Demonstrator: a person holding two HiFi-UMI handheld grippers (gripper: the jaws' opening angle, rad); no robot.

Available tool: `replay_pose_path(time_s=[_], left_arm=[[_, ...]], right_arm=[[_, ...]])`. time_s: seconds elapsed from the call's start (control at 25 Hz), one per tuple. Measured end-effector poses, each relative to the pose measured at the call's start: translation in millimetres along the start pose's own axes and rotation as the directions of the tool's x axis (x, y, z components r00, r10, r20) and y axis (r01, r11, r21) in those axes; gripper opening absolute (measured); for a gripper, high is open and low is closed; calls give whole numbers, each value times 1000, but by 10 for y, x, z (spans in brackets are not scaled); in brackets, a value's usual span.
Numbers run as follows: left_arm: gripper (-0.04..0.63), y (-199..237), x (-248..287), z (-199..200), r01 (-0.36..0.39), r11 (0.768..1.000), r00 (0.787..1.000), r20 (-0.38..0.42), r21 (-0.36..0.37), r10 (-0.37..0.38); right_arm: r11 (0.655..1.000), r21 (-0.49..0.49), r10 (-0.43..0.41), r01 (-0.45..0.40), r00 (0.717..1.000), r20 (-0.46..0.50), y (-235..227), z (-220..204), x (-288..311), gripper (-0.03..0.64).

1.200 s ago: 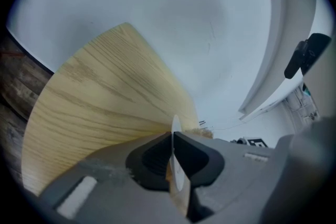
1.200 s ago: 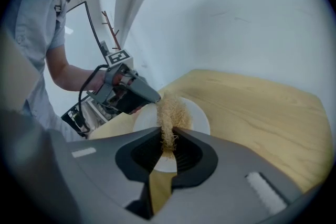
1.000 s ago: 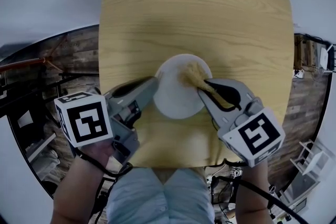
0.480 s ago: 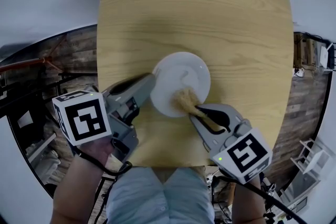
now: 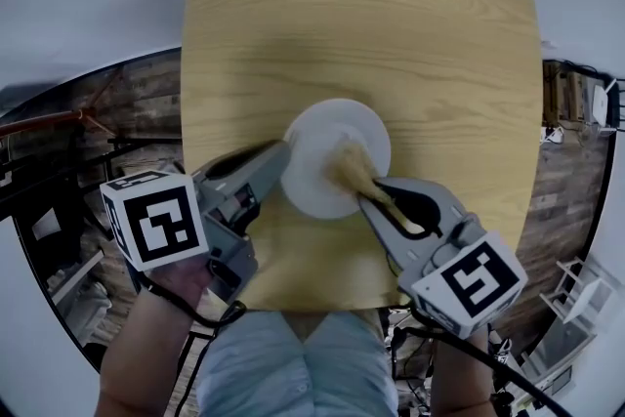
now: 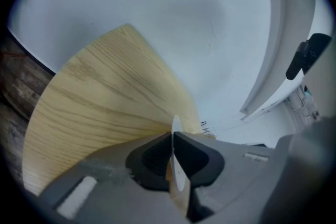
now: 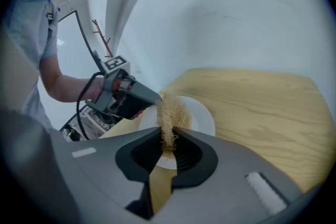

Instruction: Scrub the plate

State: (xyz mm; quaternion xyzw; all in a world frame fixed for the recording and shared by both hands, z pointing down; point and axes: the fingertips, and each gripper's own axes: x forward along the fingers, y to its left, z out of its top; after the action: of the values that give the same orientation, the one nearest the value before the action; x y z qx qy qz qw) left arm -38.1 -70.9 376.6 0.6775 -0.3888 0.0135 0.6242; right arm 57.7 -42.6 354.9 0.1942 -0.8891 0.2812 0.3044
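The big wooden desk fills most of our head view, with dark plank floor past its left edge. The white plate sits near our side of the desk. Our left gripper has its fingers pinched on the plate's left rim, hiding that bit. Our right gripper has its fingers squeezing a tan fibrous scrubber, which rests on the plate's right half and partly covers it.

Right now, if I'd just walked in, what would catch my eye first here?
A white plate stands out near the front of the wooden table. The left hand-held gripper pinches its left rim, while the right hand-held gripper holds a tan fibrous scrubber over its face.
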Motion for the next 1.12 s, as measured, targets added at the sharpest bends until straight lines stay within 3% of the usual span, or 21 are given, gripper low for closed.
replay_pose_path(time_s=[0.28, 0.56, 0.68, 0.88, 1.12], left_arm=[[37, -4, 12, -24, 9, 1000, 1000, -10, -2, -9], [37, 4, 7, -8, 5, 1000, 1000, -5, 0, -5], [37, -3, 1, 10, 4, 1000, 1000, 3, 1, -4], [37, 3, 2, -2, 4, 1000, 1000, -1, 1, -4], [37, 6, 9, -24, 7, 1000, 1000, -8, -6, -7]], right_arm=[[994, -30, -103, 102, 994, -28, -333, -48, 170, 48], [992, -84, 85, -90, 994, -63, 219, -83, 315, 48], [990, -77, 107, -115, 989, -106, 281, -231, 210, 48], [998, -49, 19, -27, 988, -154, -9, -399, 32, 48], [996, -67, -60, 51, 989, -135, -271, -236, 90, 48]])
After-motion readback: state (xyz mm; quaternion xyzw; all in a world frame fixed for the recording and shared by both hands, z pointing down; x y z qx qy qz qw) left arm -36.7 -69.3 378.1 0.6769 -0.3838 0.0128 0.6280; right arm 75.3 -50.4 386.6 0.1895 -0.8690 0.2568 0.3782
